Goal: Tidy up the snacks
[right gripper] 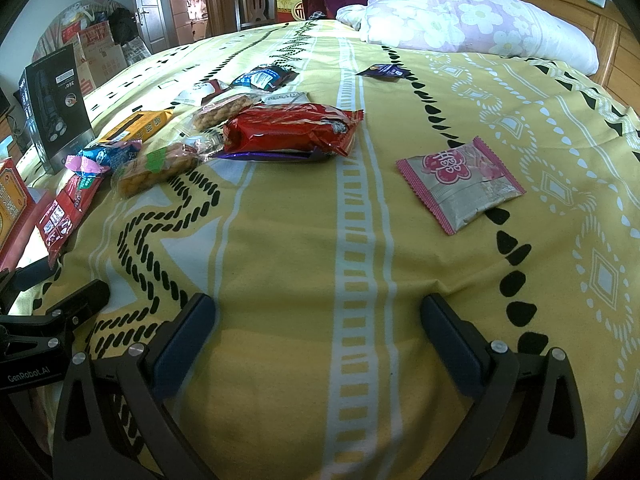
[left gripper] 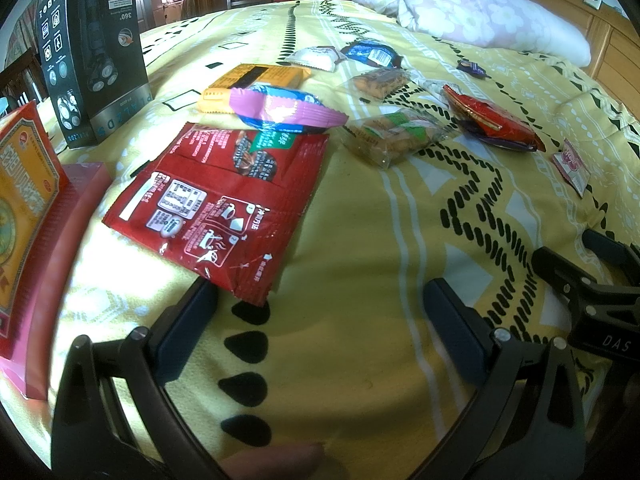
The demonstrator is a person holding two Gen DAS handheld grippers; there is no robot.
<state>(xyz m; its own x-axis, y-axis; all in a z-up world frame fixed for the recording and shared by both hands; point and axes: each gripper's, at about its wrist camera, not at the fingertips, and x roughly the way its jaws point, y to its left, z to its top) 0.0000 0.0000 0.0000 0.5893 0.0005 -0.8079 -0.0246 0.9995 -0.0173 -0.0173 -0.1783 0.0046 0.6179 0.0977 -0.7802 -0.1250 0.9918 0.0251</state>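
Red, glossy coffee sachet lies flat, crinkled, printed-side up.

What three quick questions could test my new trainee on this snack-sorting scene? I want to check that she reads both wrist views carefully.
1. True or false: the left gripper is clamped on the flat red sachet.
2. Multiple choice: what lies directly under the puffy red snack bag? A) a purple wrapper B) the orange packet C) the pillow
3. Fill in: the pink-edged packet lies apart from the other snacks, nearest the ____ gripper.

Key
1. False. Its jaws are open, with the sachet's corner just ahead of the left finger.
2. A, the purple wrapper sticks out beneath it.
3. Right; the right gripper is open and empty too.
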